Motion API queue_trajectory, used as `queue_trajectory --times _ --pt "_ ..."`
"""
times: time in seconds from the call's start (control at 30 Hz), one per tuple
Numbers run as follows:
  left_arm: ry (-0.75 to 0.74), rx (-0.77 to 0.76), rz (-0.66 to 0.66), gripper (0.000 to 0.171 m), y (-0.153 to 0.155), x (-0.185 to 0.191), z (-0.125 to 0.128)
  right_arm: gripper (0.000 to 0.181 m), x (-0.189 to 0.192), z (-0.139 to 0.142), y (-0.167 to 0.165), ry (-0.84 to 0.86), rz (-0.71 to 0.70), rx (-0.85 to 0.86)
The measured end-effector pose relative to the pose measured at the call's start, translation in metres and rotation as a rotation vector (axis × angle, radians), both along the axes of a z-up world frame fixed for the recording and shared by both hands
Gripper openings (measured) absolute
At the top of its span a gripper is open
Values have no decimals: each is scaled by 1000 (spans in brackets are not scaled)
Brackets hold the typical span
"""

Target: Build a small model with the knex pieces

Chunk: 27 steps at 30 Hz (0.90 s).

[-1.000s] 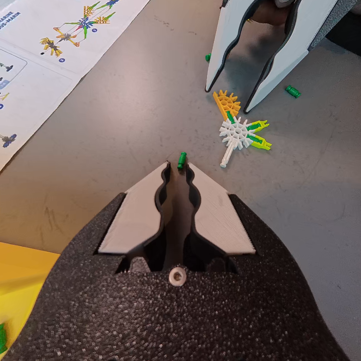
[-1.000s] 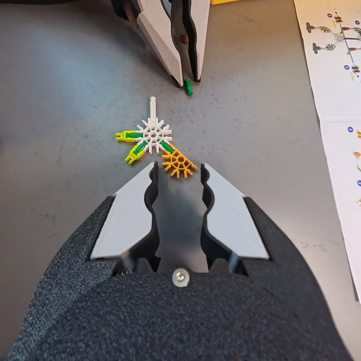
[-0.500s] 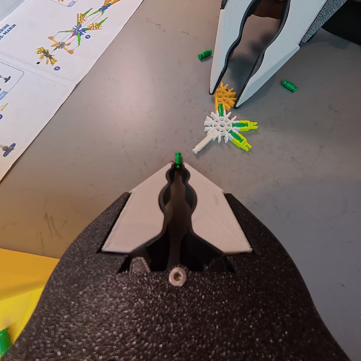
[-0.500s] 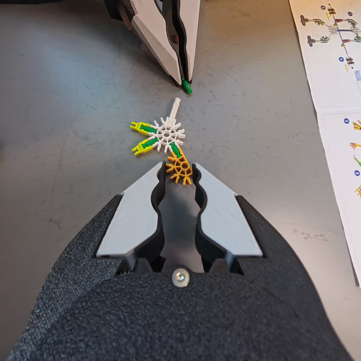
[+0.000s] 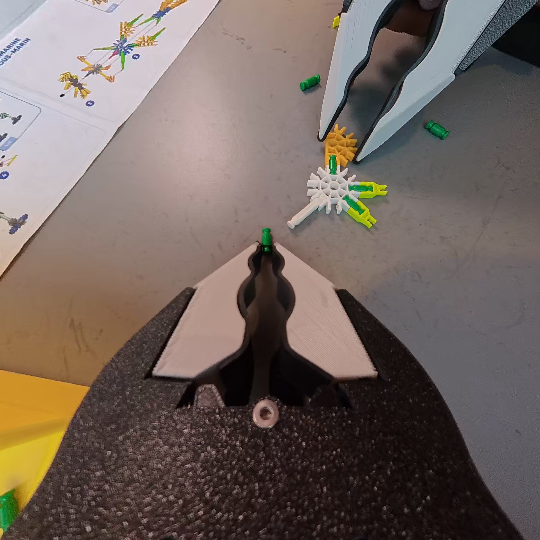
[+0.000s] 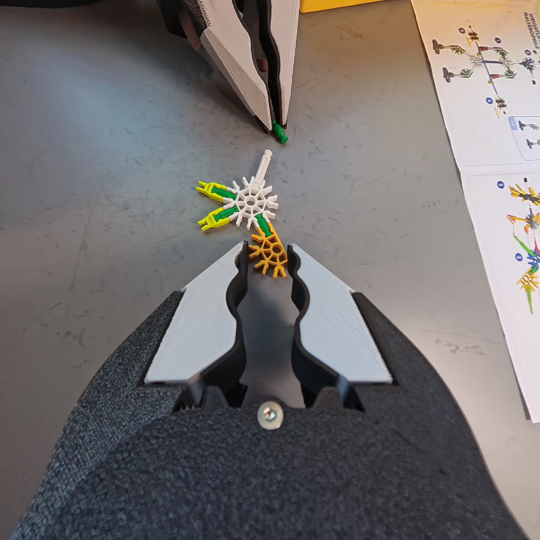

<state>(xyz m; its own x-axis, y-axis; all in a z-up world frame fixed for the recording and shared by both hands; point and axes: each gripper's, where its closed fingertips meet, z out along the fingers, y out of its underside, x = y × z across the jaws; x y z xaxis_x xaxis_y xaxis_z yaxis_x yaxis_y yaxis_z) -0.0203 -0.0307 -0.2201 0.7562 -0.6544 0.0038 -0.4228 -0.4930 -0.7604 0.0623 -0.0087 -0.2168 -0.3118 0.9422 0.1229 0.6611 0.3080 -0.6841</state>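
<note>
My left gripper [image 5: 266,247] is shut on a small green rod [image 5: 266,237], which sticks out past its tips just above the grey table. It also shows in the right wrist view [image 6: 276,127] with the rod [image 6: 280,135]. A small assembly lies flat: a white snowflake connector [image 6: 252,201] with a white rod [image 6: 263,166], two yellow-green clips [image 6: 211,188] on green rods, and an orange fan connector [image 6: 270,255]. My right gripper [image 6: 267,251] has its fingers pressed against both sides of the orange connector [image 5: 340,143].
A printed instruction sheet [image 5: 73,73] lies to my left gripper's left; in the right wrist view it [image 6: 496,175] is on the right. Two loose green rods [image 5: 309,82] [image 5: 436,129] lie beside the right gripper. A yellow box [image 5: 29,423] sits near my left gripper. The grippers' ends are close to 9 cm from one another.
My left gripper closed on the green rod that lay ahead of its tips. My right gripper moved forward and narrowed around the orange connector. The assembly turned slightly on the table.
</note>
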Motion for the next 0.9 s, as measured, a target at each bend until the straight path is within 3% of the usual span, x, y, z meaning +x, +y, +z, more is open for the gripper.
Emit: queue_trajectory --times 0.9 --pt "2 17 22 6 3 -3 2 26 0 6 8 52 -50 -15"
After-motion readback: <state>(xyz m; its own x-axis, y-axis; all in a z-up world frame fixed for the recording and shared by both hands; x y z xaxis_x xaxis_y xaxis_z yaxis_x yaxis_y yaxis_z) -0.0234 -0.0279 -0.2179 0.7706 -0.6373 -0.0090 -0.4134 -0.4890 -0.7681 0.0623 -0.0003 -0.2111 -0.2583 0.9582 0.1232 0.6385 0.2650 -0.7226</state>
